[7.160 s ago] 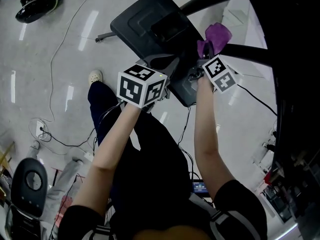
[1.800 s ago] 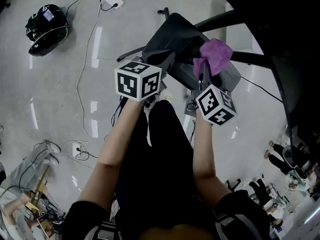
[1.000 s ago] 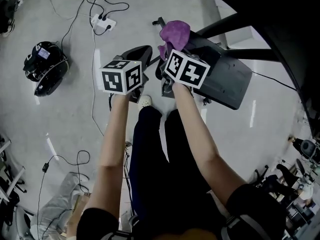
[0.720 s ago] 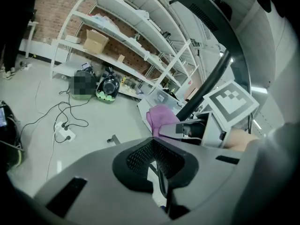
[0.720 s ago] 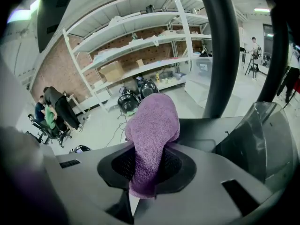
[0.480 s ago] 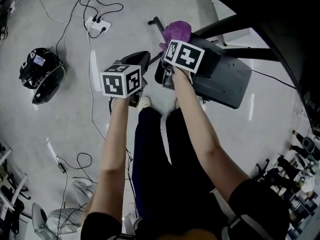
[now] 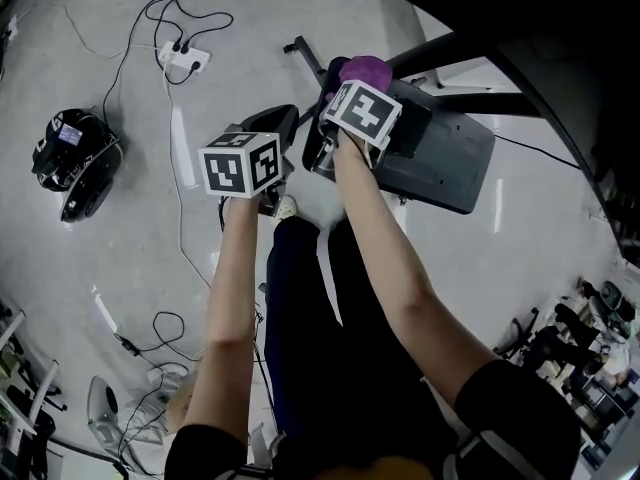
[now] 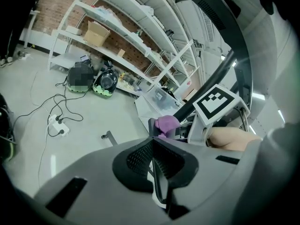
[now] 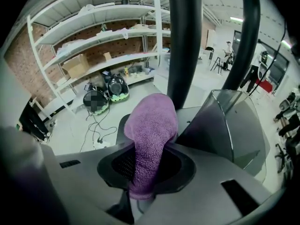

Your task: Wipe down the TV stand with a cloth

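firmly pinched in right gripper, purple cloth, over stand base

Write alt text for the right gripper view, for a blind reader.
The right gripper is shut on a purple cloth that stands up between its jaws, close to a black post of the TV stand. Behind are white shelves against a brick wall.
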The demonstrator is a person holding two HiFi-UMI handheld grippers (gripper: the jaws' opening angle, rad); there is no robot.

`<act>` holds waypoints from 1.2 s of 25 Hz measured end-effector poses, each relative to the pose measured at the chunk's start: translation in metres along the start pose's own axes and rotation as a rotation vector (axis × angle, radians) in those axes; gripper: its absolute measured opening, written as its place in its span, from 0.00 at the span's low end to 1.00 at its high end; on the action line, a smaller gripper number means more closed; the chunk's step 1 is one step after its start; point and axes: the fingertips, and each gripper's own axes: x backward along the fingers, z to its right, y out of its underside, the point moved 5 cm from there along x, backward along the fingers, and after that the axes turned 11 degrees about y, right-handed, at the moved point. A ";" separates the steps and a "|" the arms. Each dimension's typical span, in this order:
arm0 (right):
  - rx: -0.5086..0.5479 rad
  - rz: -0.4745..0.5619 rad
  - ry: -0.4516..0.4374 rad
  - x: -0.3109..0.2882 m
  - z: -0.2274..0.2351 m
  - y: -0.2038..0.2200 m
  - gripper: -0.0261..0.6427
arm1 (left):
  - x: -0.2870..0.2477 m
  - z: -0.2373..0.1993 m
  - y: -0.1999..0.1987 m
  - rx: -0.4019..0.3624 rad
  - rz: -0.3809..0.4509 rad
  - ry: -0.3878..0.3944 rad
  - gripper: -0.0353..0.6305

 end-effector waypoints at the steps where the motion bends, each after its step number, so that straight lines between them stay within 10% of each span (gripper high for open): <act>1: 0.002 0.003 0.005 0.000 0.000 0.000 0.17 | 0.000 0.001 0.000 0.002 0.002 0.002 0.06; 18: 0.184 0.049 -0.239 0.076 -0.038 0.085 0.17 | 0.065 -0.004 0.039 0.081 0.037 -0.075 0.06; 30: 0.191 0.028 -0.227 0.055 -0.030 0.098 0.17 | 0.050 0.000 0.059 0.088 -0.012 -0.050 0.06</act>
